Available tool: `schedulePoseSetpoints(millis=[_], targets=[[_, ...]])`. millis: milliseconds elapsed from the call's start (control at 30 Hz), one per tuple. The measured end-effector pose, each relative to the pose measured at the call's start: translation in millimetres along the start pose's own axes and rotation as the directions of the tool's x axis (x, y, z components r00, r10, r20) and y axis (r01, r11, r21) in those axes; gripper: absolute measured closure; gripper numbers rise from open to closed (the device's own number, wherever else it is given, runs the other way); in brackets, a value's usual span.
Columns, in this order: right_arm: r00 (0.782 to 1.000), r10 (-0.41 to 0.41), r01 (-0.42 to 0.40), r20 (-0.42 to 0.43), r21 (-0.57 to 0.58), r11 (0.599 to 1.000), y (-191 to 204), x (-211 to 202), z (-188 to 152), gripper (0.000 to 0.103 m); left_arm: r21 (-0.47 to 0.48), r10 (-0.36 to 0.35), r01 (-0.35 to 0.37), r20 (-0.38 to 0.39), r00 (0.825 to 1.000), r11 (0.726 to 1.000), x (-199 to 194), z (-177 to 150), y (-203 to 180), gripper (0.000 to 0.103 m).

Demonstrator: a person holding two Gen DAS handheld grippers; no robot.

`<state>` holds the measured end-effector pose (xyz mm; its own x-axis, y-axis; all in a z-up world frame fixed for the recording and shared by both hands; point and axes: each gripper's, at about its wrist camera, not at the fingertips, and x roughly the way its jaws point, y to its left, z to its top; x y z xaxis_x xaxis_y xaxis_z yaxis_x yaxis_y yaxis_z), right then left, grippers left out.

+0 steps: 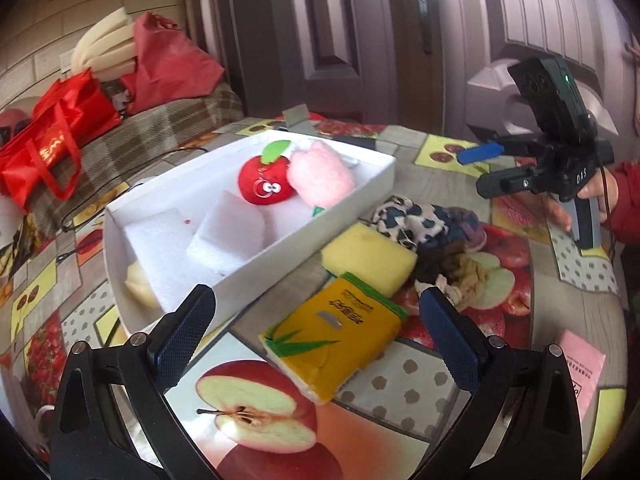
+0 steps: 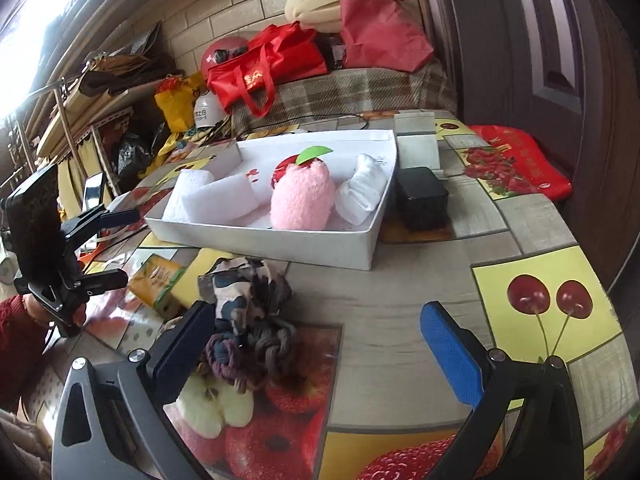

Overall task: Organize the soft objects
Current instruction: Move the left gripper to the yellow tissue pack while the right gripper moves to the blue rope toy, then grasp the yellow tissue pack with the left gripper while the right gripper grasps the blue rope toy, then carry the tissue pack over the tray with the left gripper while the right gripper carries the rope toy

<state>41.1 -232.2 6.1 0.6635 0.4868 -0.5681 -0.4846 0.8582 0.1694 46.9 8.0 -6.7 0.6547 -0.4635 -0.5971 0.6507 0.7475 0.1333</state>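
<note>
The open white box holds a red apple plush, a pink plush and white foam blocks. In front of it lie a yellow sponge, a yellow tissue pack and a pile of patterned cloth and hair ties. My left gripper is open, low over the tissue pack. My right gripper is open beyond the pile. In the right wrist view the right gripper is spread beside the hair ties. The pink plush hides most of the apple. The left gripper is open at far left.
A black box stands against the white box's right end. A pink card lies near the table's edge. Red bags and foam rolls sit on a checked bench behind the table. A red cushion lies off the far corner.
</note>
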Motion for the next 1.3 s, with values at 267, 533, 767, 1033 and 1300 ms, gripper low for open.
schedulePoseSetpoints(millis=[267,533,767,1033,1300], targets=[[0.977,0.056,-0.084,-0.206,-0.13,0.988,28.1,38.1,-4.7,0.039,0.106,-0.041,0.062,-0.189,0.981,0.992,37.9,-1.5,-22.8,0.005],[0.965,0.094,-0.128,-0.247,-0.126,0.984,28.3,42.7,-6.9,0.069,0.059,-0.054,0.066,-0.184,0.981,0.996,36.4,-1.1,-13.0,0.053],[0.995,0.084,-0.092,-0.048,-0.208,0.974,39.6,1.3,-7.6,0.073,0.098,0.037,-0.029,-0.08,0.996,0.995,17.3,-1.5,-18.8,0.054],[0.995,-0.001,0.009,0.103,-0.073,0.997,12.8,-21.1,-1.6,0.073,-0.001,0.183,-0.183,0.059,0.981,0.983,-12.9,-5.3,-3.0,0.054],[0.951,-0.22,0.2,0.217,0.111,0.973,-15.2,-39.9,1.4,0.073,-0.197,0.291,-0.265,0.122,0.949,0.944,-33.4,-11.2,28.8,0.054]])
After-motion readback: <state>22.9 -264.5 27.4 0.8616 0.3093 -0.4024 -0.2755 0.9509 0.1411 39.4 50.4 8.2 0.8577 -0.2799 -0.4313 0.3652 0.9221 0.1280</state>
